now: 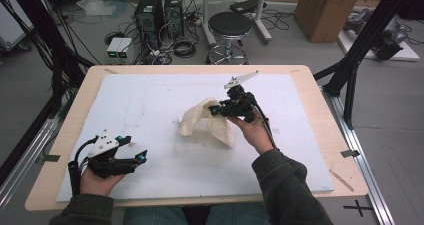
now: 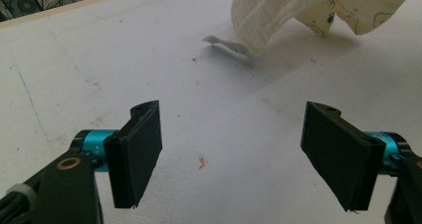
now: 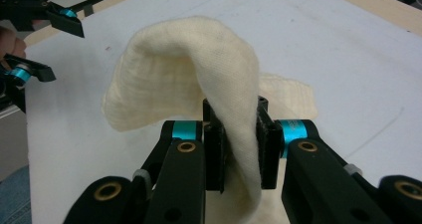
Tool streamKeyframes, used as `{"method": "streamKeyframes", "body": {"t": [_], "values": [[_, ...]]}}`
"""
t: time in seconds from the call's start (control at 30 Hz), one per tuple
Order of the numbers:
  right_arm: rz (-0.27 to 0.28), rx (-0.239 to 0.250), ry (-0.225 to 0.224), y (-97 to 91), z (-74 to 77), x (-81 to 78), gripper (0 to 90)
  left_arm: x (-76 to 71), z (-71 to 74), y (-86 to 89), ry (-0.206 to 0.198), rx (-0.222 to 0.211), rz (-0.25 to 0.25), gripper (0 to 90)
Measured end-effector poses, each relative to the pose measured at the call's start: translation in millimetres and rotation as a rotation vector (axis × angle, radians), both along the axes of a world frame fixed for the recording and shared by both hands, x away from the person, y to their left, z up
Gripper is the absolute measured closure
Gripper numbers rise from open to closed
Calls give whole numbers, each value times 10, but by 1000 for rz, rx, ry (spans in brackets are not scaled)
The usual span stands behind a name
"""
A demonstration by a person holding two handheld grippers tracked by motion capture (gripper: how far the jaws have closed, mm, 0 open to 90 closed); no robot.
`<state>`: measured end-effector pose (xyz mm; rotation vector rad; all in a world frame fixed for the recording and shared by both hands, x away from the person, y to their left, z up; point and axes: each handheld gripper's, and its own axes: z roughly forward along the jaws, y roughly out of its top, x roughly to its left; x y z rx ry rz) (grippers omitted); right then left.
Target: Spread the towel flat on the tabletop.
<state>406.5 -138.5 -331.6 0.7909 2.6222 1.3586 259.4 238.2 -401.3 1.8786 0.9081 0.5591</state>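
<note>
- The right claw (image 1: 216, 110) sits just right of the middle of the high view, its jaws pinched together on a fold of a cream cloth (image 1: 205, 121); in the right gripper view the fabric (image 3: 199, 84) is squeezed between the two black pads and arches up over them.
- From that pinch the cloth hangs down in two flaps, one reaching left to the white sheet (image 1: 150, 110) that covers the desk (image 1: 320, 115), the other drooping toward the person's right hand (image 1: 255, 130).
- The left claw (image 1: 136, 148) rests in the lower left of the high view, well apart from the cloth, jaws spread wide with nothing between them.
- In the left gripper view the lifted cloth (image 2: 278, 15) shows at the upper right, beyond the parted jaws.
</note>
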Motion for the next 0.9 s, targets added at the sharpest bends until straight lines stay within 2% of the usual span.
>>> {"method": "streamKeyframes", "body": {"t": [0.23, 0.4, 0.63, 0.8, 0.9], "values": [[49, -4, 6, 179, -26, -52, 791, -4, 0, -1, -1, -7, 5, 246], [47, -15, 23, 241, -87, -33, 789, -3, 3, 4, -3, -5, 4, 246], [38, -40, 70, 356, -295, 47, 784, -4, 7, 18, -6, -9, 5, 246], [42, -64, 85, 484, -441, 99, 783, -2, 6, 17, -6, -12, 6, 246], [46, -92, 112, 570, -550, 134, 779, -3, 8, 18, -6, -10, 4, 246]]}}
